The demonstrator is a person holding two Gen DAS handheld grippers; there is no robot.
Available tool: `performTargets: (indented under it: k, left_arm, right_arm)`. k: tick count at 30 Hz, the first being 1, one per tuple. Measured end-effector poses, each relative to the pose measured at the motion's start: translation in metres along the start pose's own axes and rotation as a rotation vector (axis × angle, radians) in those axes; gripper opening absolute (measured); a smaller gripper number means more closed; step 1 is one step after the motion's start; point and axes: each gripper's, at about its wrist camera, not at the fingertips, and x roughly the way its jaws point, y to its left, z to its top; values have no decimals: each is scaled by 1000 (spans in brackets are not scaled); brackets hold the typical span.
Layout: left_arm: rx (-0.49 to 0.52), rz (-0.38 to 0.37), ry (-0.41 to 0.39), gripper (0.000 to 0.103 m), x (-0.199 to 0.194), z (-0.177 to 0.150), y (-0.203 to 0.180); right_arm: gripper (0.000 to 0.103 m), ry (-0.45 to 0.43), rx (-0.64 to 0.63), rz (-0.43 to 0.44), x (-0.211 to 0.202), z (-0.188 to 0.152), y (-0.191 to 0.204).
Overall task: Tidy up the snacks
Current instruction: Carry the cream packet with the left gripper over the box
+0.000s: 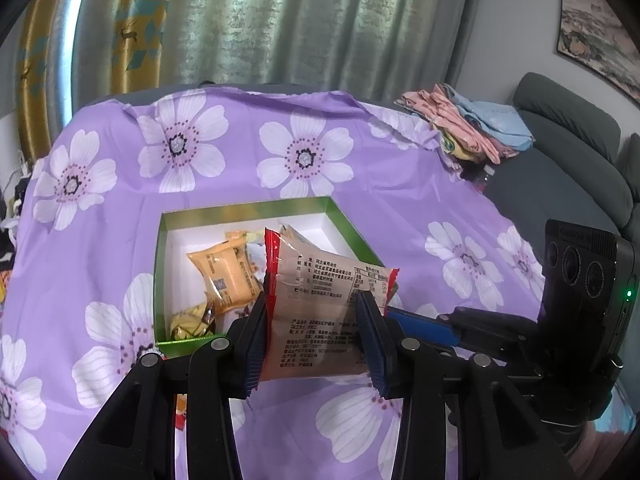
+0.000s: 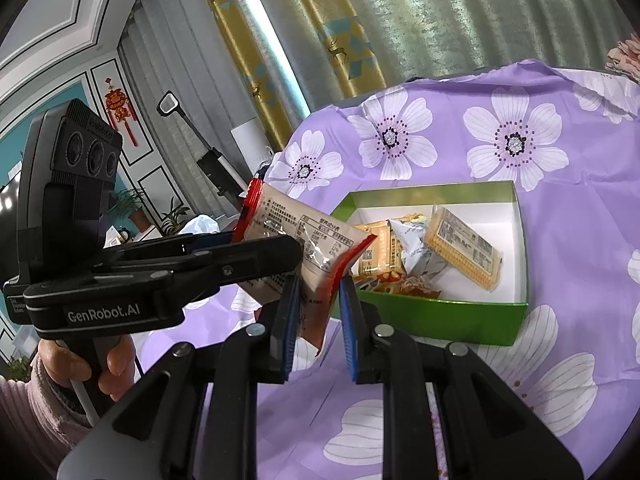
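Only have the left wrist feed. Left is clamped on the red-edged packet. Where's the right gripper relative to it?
Observer: The red-edged packet's lower corner hangs between the right gripper's fingers, which stand apart, not closed on it.
Operator: The packet blocks my view of the box. What's behind it?
Observer: A cracker pack leans inside the green box, right of a silver-white packet.
Operator: Who has the left unit?
Observer: A left hand in a pink sleeve grips the handle of the left gripper.
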Motion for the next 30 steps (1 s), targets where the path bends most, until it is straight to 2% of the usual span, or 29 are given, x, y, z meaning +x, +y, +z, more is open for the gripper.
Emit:
performTargets:
  k: [30]
  left_arm:
    - [-27,-23,-4,41,34,28,23]
  right_arm:
    - [20,-3,0,-24,32,23,-22]
